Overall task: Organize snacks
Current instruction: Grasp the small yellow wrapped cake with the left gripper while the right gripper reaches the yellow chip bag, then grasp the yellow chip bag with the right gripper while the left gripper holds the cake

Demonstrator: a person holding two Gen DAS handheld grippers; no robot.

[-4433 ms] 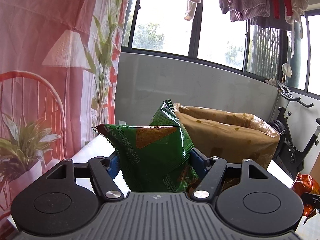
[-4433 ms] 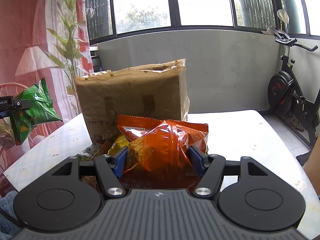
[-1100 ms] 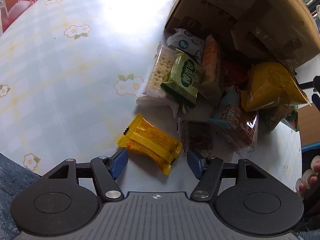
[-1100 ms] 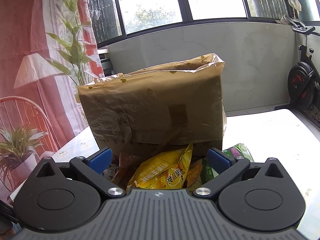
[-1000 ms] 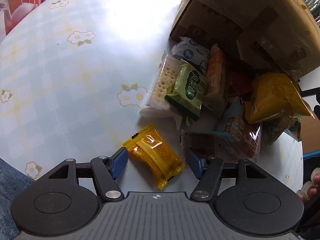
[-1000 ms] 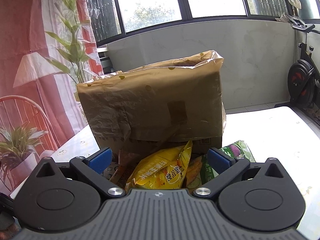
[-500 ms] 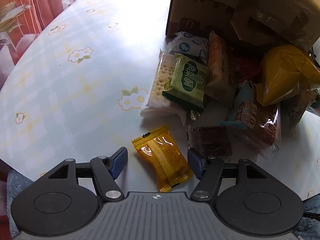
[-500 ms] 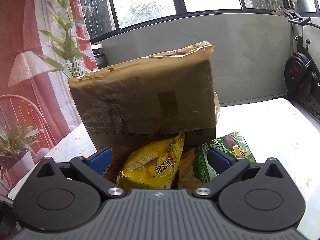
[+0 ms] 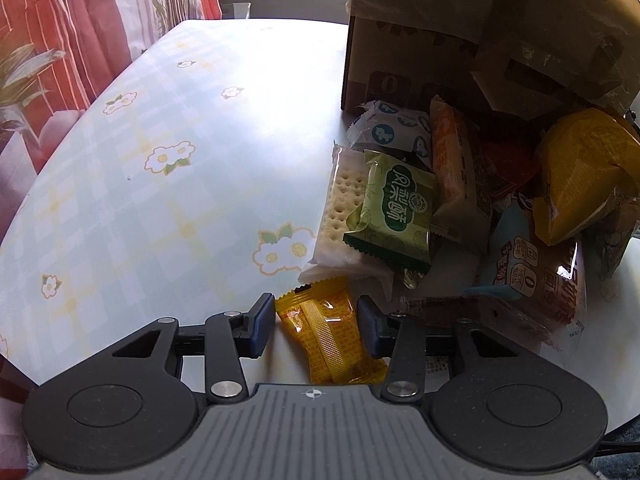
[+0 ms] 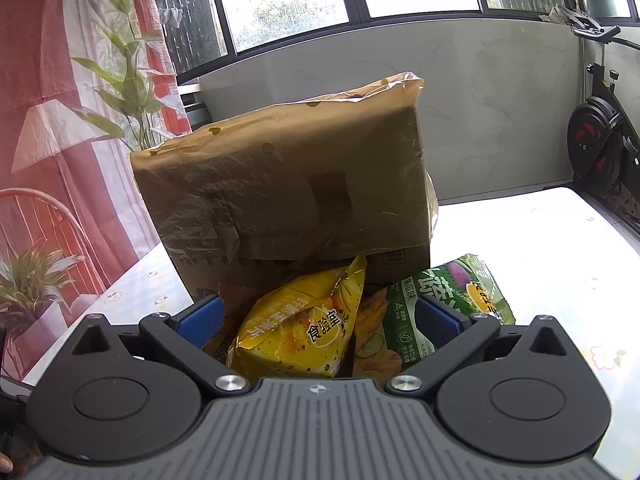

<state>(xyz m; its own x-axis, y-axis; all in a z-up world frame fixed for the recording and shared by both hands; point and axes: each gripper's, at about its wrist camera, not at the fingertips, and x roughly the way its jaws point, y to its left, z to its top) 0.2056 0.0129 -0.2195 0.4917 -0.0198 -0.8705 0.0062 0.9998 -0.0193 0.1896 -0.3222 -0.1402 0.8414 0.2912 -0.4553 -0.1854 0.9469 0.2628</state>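
Left gripper (image 9: 316,326), jaws closing around a yellow snack packet (image 9: 330,340) on the table (image 9: 140,200), pads not yet pressing; earlier they stood wider. Right gripper (image 10: 318,320) spread open over a yellow chip bag (image 10: 304,328). Cardboard box (image 10: 288,184) contents hidden.

Floral-cloth table (image 9: 160,184) w/ cardboard box (image 9: 460,40), snack pile (image 9: 432,200), yellow packet (image 9: 328,336).
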